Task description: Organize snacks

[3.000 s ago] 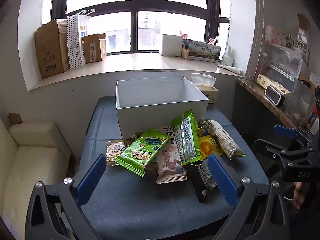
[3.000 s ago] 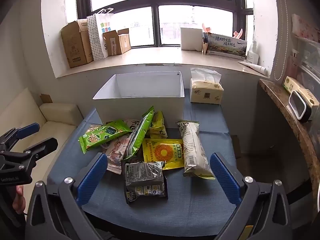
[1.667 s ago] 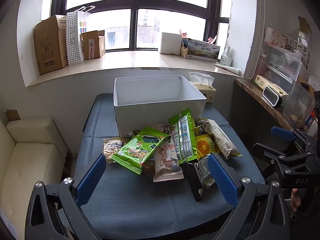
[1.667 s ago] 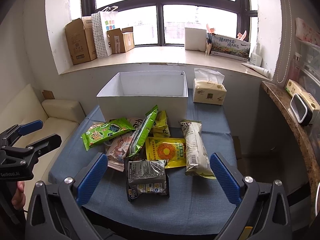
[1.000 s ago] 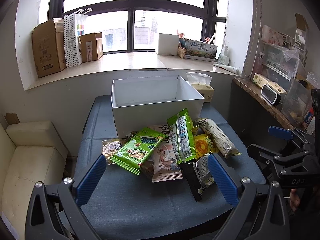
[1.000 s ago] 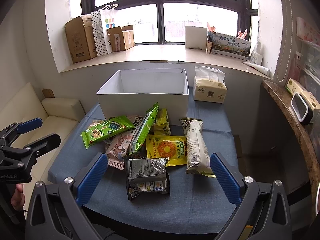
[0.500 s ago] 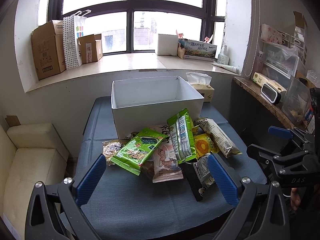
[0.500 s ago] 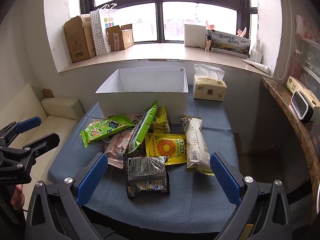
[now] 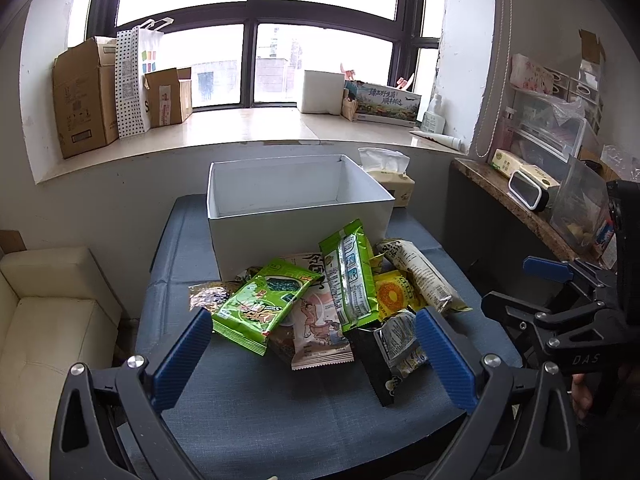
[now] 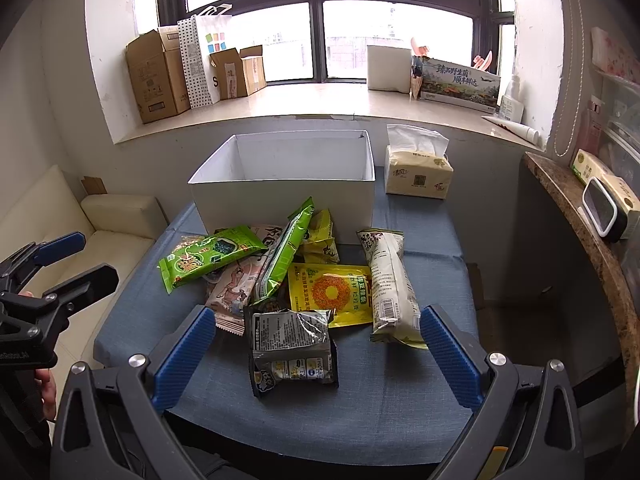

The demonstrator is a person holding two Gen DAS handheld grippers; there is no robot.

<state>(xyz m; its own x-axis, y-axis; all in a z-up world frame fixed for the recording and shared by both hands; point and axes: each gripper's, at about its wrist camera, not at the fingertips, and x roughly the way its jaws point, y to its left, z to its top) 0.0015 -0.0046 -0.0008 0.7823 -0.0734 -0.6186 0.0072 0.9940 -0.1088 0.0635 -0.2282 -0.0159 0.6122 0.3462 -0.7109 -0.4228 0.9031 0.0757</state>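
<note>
A heap of snack packets lies on the blue table (image 9: 256, 408) (image 10: 384, 408) in front of an empty white box (image 9: 298, 216) (image 10: 286, 196). Among them are a green seaweed bag (image 9: 264, 304) (image 10: 208, 256), a tall green packet (image 9: 346, 278) (image 10: 284, 256), a yellow packet (image 10: 330, 294) (image 9: 394, 294), a long white packet (image 10: 386, 280) (image 9: 424, 276), a pink-and-white packet (image 9: 318, 332) and a grey crumpled bag (image 10: 290, 346) (image 9: 400, 344) nearest to me. My left gripper (image 9: 312, 350) and right gripper (image 10: 318, 346) both hover open, short of the heap, holding nothing.
A tissue pack (image 10: 418, 172) stands right of the box. A cream sofa (image 9: 48, 312) is left of the table, a stone shelf (image 10: 588, 232) with small items to the right. Cardboard boxes (image 10: 158, 76) and a paper bag line the windowsill.
Both grippers have drifted slightly closer to the heap and box. The packets have not moved, and both grippers stay open.
</note>
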